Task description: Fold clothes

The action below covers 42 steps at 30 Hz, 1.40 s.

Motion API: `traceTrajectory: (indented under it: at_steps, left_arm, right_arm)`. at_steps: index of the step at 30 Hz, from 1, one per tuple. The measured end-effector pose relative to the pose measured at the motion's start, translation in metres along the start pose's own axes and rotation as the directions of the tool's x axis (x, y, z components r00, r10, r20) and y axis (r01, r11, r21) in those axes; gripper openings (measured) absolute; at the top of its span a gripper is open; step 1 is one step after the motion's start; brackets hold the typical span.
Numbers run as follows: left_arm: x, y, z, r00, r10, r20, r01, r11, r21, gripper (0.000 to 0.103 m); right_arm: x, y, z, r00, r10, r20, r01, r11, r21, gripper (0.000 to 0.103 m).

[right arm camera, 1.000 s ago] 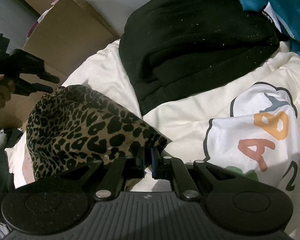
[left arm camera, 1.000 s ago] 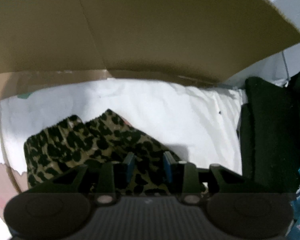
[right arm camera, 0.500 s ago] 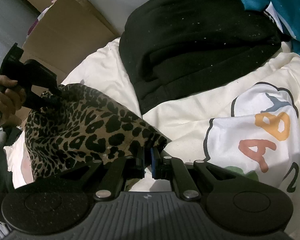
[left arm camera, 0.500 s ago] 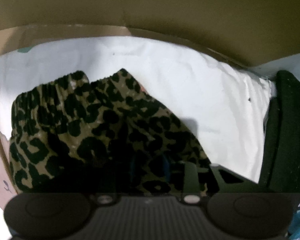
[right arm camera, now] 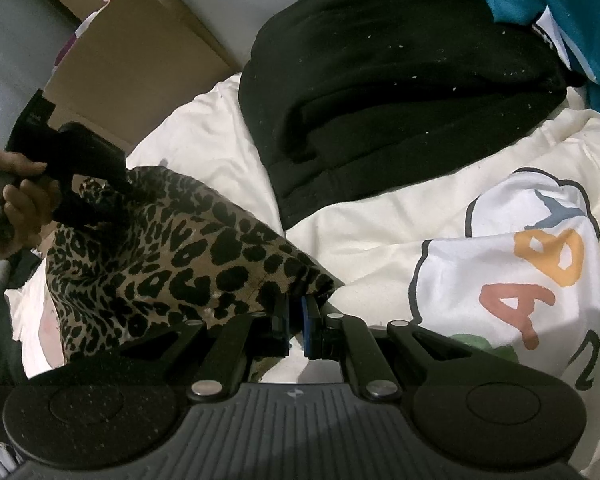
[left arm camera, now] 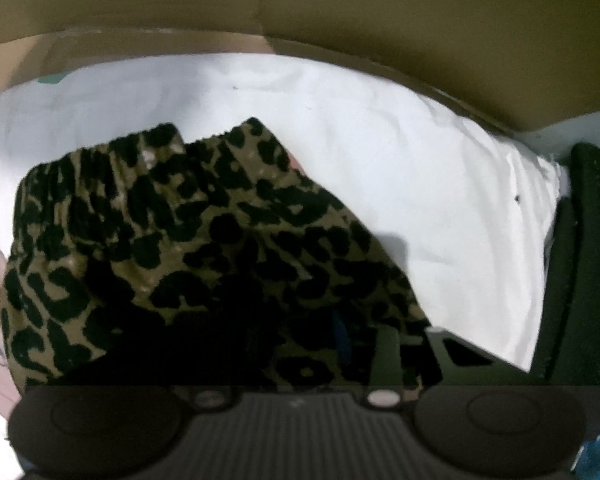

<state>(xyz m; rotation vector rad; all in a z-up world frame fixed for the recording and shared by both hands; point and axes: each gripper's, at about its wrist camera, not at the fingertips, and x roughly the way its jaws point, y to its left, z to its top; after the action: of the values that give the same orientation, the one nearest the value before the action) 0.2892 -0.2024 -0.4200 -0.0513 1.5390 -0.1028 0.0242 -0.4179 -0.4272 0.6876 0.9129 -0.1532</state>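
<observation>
Leopard-print cloth (right arm camera: 172,264) is pinched by our right gripper (right arm camera: 294,320) at one corner; our left gripper (right arm camera: 100,184) grabs its far edge, but we cannot tell how tightly.

Leopard-print garment (right arm camera: 172,268) lies bunched on the cream bedding (right arm camera: 380,216).

Brown cardboard (right arm camera: 140,60) behind white printed bedding (right arm camera: 380,240).
</observation>
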Motion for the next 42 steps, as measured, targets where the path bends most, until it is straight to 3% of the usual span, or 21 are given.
traceTrajectory:
  at_steps: [4, 6, 11, 20, 42]
  left_arm:
    - [-0.004, 0.012, -0.002, 1.0, -0.018, -0.006, 0.018, 0.999, -0.05, 0.005]
    - [-0.011, 0.014, -0.004, 1.0, -0.026, 0.012, 0.026, 0.999, -0.032, 0.002]
    - [-0.035, 0.011, -0.011, 0.998, -0.043, 0.053, 0.041, 0.998, 0.042, 0.002]
    - [-0.061, -0.001, -0.005, 0.99, -0.092, 0.107, 0.084, 0.994, 0.074, 0.001]
    - [-0.044, -0.019, 0.016, 0.987, -0.134, 0.093, 0.13, 0.991, 0.043, 0.002]
  right_arm:
    - [0.0, 0.0, 0.0, 1.0, 0.001, 0.003, -0.001, 1.0, 0.0, 0.005]
    - [0.001, -0.001, -0.001, 1.0, 0.002, 0.002, -0.002, 1.0, 0.003, 0.005]
    - [0.0, -0.001, -0.001, 1.0, 0.005, 0.005, -0.005, 1.0, -0.003, 0.005]
    - [-0.001, 0.002, 0.001, 1.0, 0.002, 0.021, -0.002, 1.0, -0.007, 0.001]
    - [-0.017, -0.003, 0.011, 0.998, -0.041, 0.055, 0.042, 0.999, -0.008, 0.001]
